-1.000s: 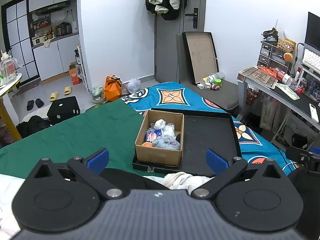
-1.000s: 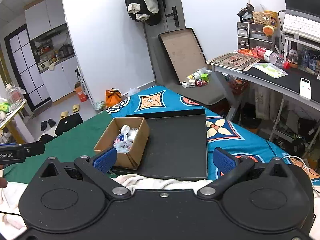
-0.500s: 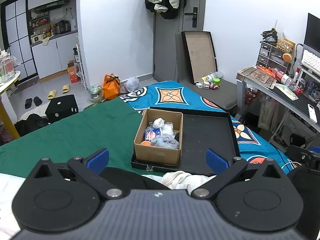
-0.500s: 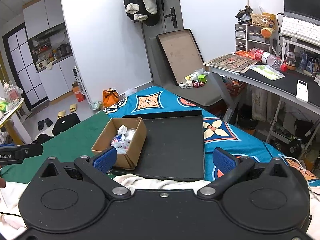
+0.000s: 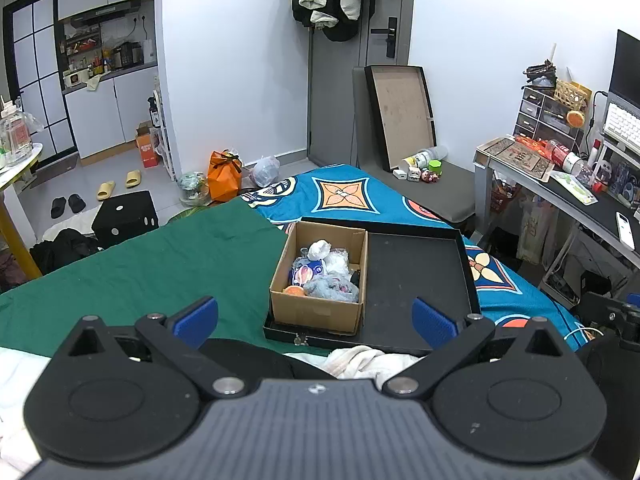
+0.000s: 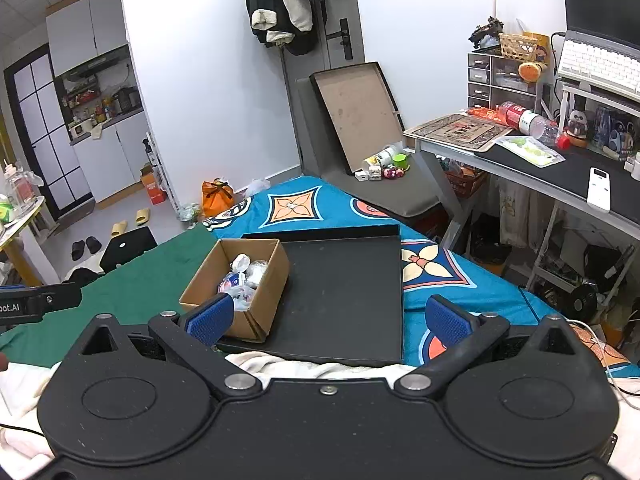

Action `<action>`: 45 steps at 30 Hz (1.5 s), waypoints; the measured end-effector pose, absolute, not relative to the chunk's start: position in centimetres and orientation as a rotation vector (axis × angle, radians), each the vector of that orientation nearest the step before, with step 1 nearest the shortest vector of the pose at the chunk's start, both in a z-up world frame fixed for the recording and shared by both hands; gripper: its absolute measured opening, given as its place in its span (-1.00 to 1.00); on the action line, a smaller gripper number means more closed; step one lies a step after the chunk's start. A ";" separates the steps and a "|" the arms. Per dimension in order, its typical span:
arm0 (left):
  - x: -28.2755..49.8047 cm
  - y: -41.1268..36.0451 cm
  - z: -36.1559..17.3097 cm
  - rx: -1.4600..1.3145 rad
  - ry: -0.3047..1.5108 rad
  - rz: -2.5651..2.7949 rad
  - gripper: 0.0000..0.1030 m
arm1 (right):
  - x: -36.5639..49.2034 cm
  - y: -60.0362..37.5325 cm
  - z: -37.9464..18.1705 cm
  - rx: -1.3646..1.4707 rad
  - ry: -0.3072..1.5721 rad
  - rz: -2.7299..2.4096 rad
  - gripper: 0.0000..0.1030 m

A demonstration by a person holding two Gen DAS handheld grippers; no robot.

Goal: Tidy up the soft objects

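A brown cardboard box stands in the left part of a shallow black tray on the bed. Inside it lie several soft objects: white, blue and grey bundles and something orange. My left gripper hangs open in front of the box, well short of it, with nothing between its blue pads. My right gripper is open too, held over the tray's near edge, its left fingertip overlapping the box's front corner in that view.
A green sheet covers the bed's left half, a blue patterned cover the right. White cloth lies at the near edge. A cluttered desk stands at the right, and shoes and bags sit on the floor.
Both grippers have drifted slightly: the box and tray sit a little lower and nearer in both views. The jaws stay open and nothing has been picked up.
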State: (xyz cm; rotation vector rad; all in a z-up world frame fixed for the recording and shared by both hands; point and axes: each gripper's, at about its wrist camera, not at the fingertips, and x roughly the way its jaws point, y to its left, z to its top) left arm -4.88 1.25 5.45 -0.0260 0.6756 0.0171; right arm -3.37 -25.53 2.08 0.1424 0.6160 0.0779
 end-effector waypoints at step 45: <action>-2.7 1.1 4.4 0.004 0.705 -0.009 0.99 | -1.6 -25.4 0.8 0.139 0.678 0.069 1.00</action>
